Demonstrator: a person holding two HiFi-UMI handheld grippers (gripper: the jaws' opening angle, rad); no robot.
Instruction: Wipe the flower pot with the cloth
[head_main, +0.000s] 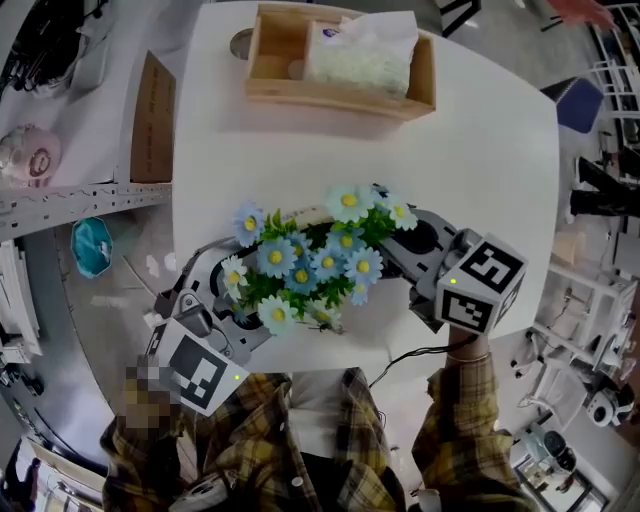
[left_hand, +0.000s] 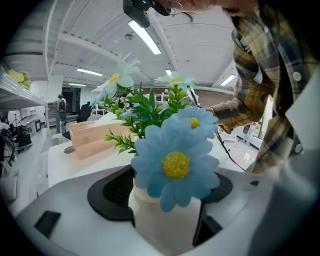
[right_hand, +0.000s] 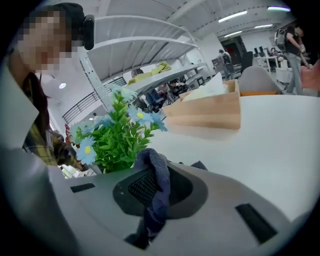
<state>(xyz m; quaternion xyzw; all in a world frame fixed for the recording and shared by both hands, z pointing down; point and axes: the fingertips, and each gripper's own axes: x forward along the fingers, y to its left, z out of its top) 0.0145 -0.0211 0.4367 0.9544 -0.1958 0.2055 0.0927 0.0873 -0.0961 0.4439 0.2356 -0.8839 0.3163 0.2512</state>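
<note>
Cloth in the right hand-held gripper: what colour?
The cloth is dark blue-grey; right gripper view shows it best.

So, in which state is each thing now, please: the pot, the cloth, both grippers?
flower pot, upright, clamped between jaws.
cloth, bunched, pinched between jaws.
left gripper, shut on the flower pot.
right gripper, shut on the cloth.
wooden box, open on top.

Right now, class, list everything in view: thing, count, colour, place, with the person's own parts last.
Table: one, white, under everything.
Wooden tray: one, pale wood, table's far edge.
Tissue pack: one, white, inside the tray.
Flower pot: one, white, holding blue flowers, table's near edge.
Cloth: one, dark blue, hanging from the right tool.
Left tool: one, grey, jaws closed on the flower pot.
Right tool: one, grey, jaws pinching the cloth.
Sleeves: two, yellow plaid, behind the tools.
</note>
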